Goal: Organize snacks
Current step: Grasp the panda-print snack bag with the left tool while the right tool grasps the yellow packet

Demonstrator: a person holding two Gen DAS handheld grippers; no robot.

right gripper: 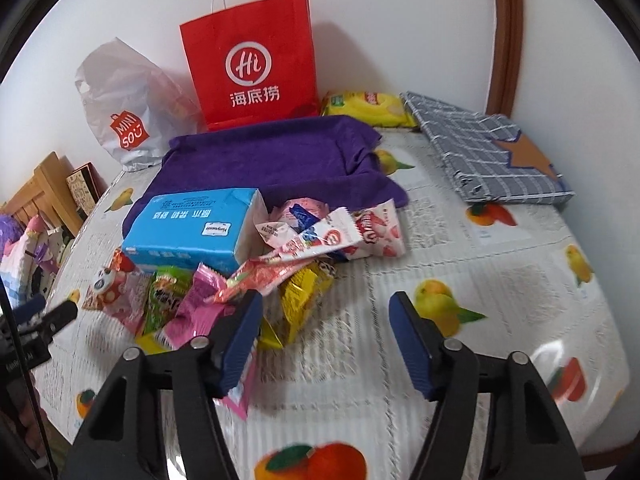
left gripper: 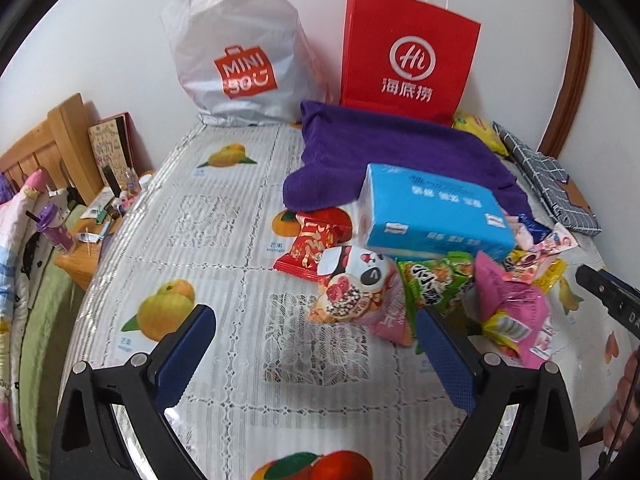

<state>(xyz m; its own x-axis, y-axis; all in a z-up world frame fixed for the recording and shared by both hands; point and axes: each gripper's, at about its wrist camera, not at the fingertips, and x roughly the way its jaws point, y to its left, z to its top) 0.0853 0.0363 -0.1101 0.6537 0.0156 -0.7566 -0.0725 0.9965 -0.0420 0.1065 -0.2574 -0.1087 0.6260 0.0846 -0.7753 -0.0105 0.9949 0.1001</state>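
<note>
A heap of snack packets lies on the fruit-print tablecloth (left gripper: 224, 256): a red packet (left gripper: 314, 246), a panda packet (left gripper: 356, 288), a green packet (left gripper: 436, 280) and a pink packet (left gripper: 512, 308). A blue tissue box (left gripper: 432, 212) rests on the heap. My left gripper (left gripper: 316, 332) is open and empty, just in front of the panda packet. My right gripper (right gripper: 326, 312) is open and empty, its left finger against the heap's near edge by a yellow packet (right gripper: 300, 300). The pink packet (right gripper: 200, 304), green packet (right gripper: 166, 292) and tissue box (right gripper: 196, 228) show there too.
A purple cloth (left gripper: 400, 152) lies behind the heap. A red paper bag (left gripper: 410, 56) and a white Miniso bag (left gripper: 240, 64) stand at the wall. A yellow chip bag (right gripper: 368, 108) and a checked cloth bundle (right gripper: 488, 152) lie at the back right. A cluttered bedside stand (left gripper: 92, 232) is at the left.
</note>
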